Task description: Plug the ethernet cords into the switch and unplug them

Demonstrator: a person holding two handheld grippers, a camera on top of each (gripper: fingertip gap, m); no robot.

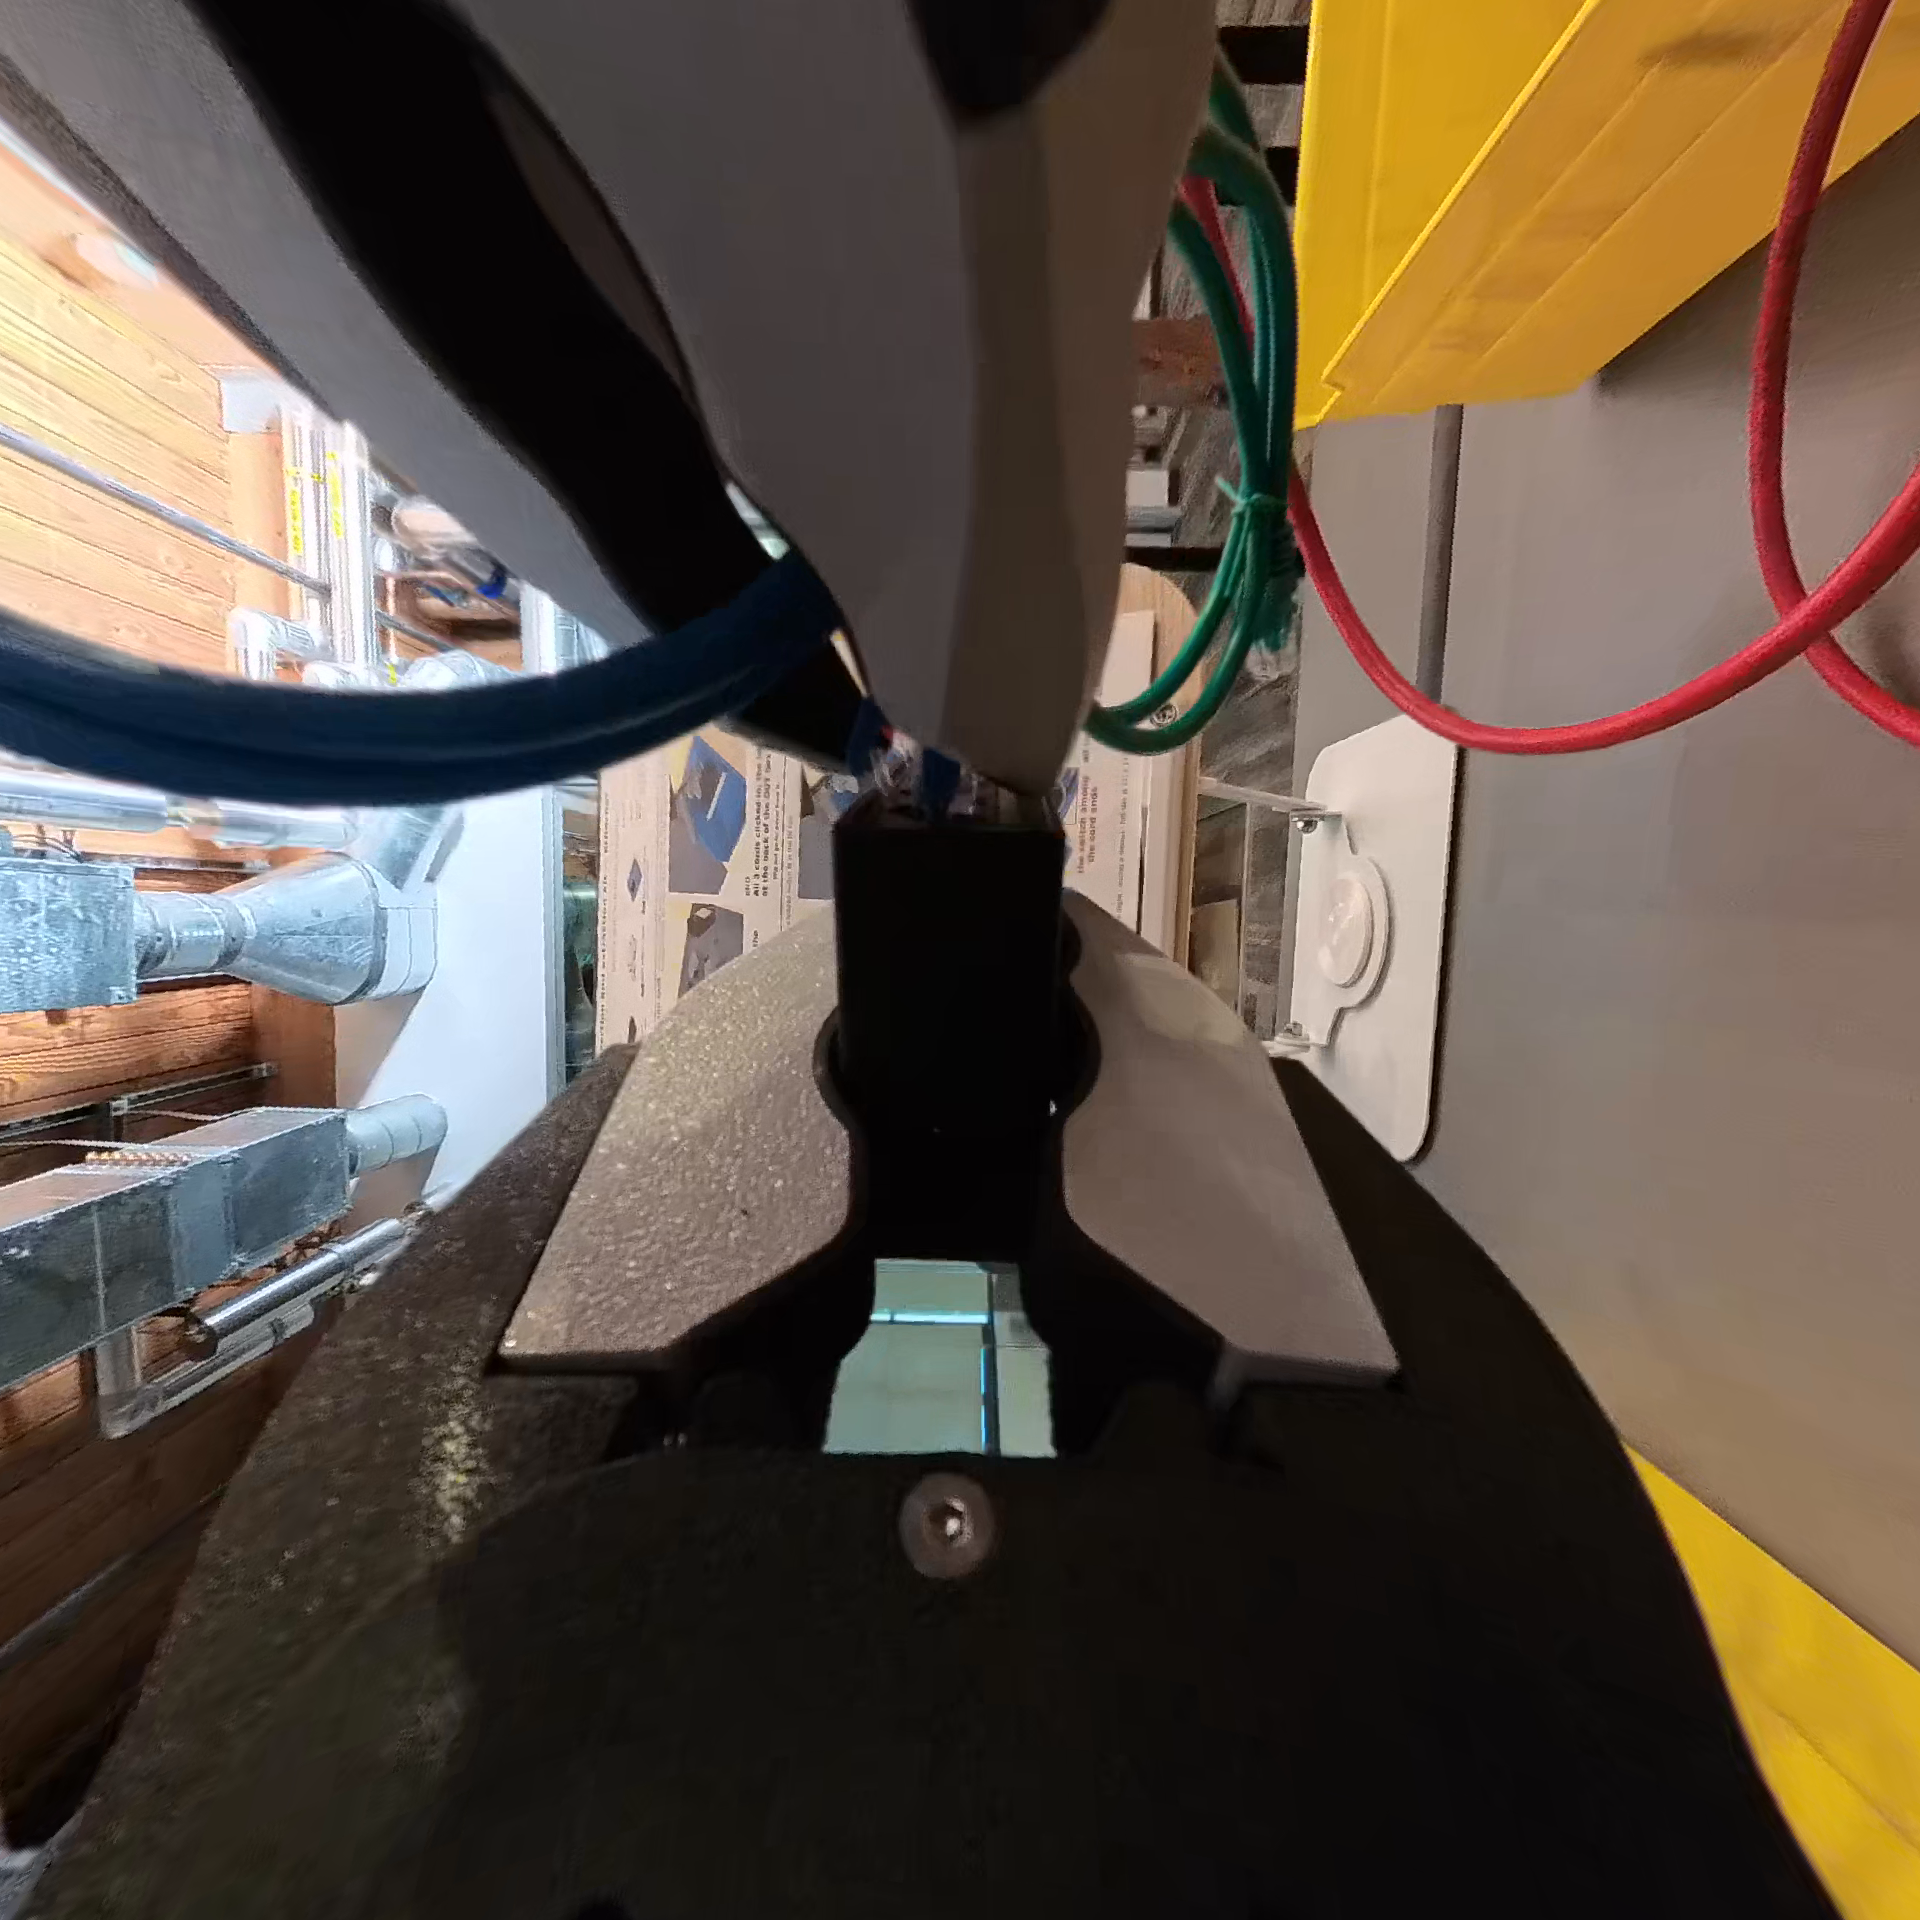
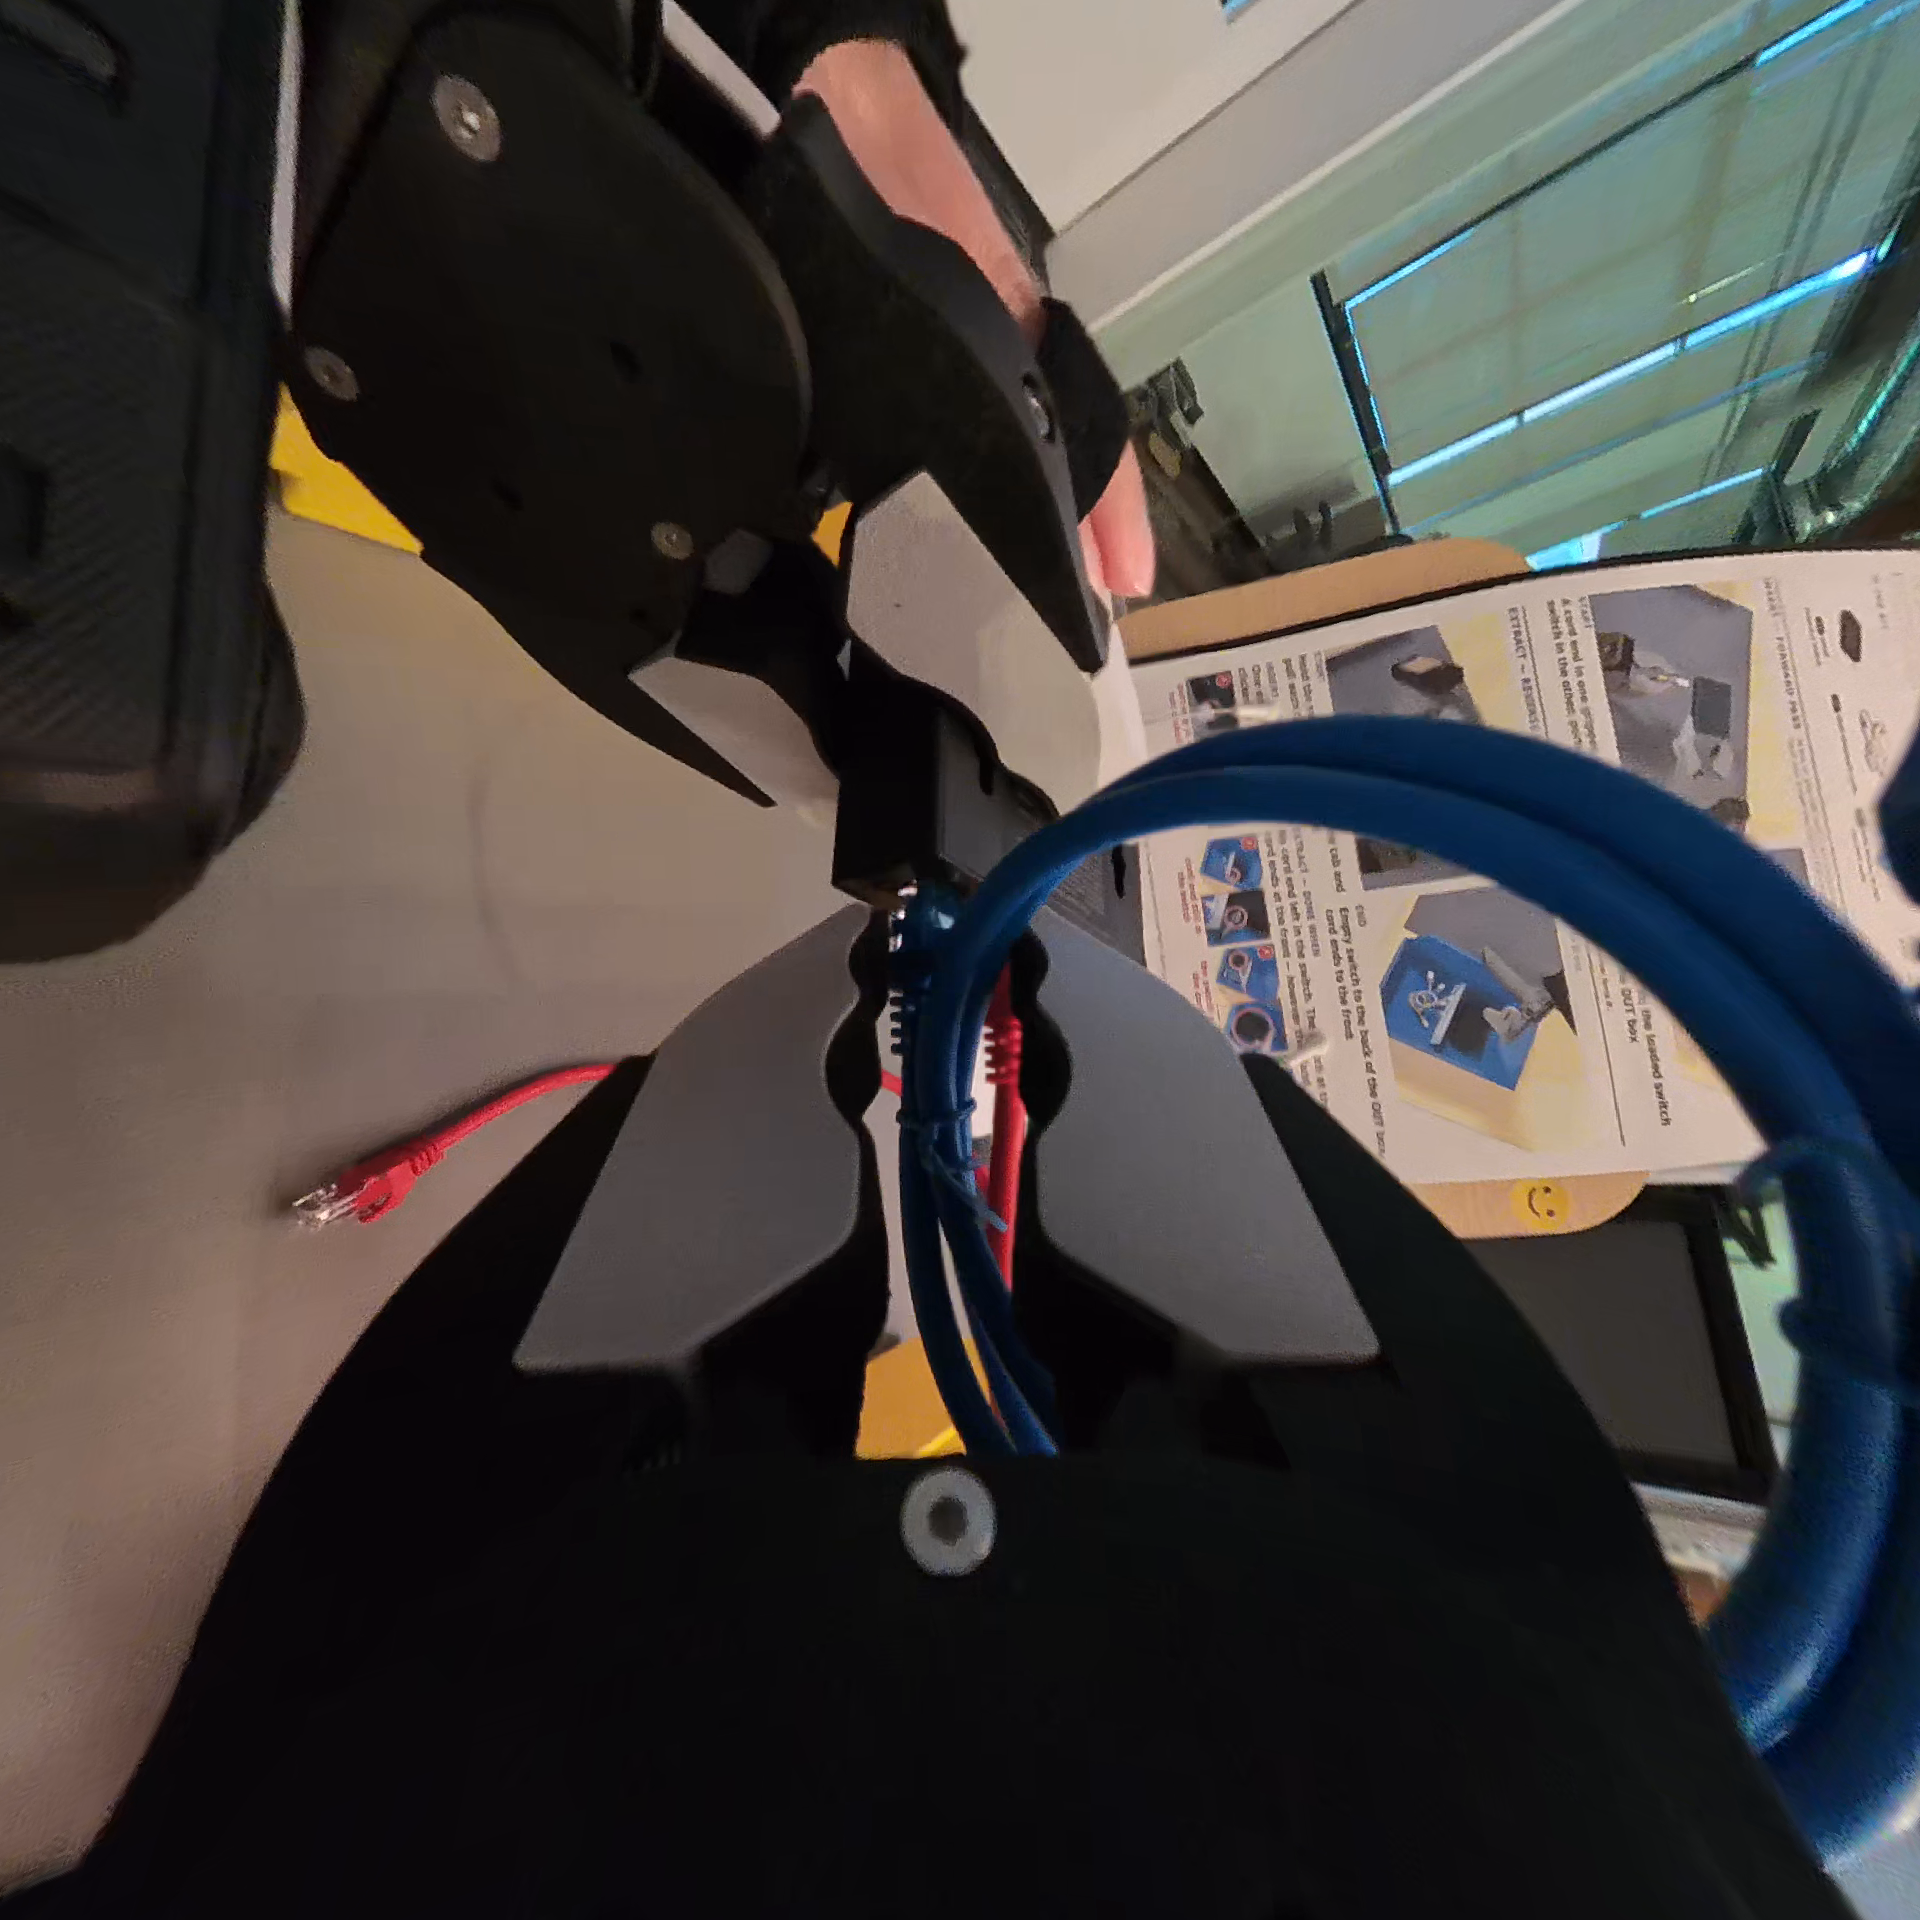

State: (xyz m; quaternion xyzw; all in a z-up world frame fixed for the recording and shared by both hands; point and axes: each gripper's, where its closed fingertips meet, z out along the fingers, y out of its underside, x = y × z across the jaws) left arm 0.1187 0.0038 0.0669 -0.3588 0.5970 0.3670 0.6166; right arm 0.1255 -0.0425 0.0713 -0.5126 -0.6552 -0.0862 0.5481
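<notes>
My left gripper (image 1: 951, 935) is shut on the small black switch (image 1: 945, 966), which stands out past the fingertips. The right gripper (image 1: 997, 416) reaches in from above and meets the switch's far end with the blue cord's plug (image 1: 914, 774). In the right wrist view my right gripper (image 2: 940, 997) is shut on the blue cord (image 2: 1455, 790) just behind its plug boot (image 2: 914, 966), which touches the switch (image 2: 914, 821). I cannot tell how deep the plug sits. The left gripper (image 2: 582, 364) holds the switch from the upper left.
A red cord (image 1: 1766, 520) and a bundled green cord (image 1: 1247, 416) lie on the grey table (image 2: 416, 883) by a yellow bin (image 1: 1558, 208). A loose red plug (image 2: 353, 1195) lies at the left. An instruction sheet (image 2: 1558, 831) stands behind. A hand (image 2: 935, 177) grips the left tool. My right fingertips sit around 5 cm from my left ones.
</notes>
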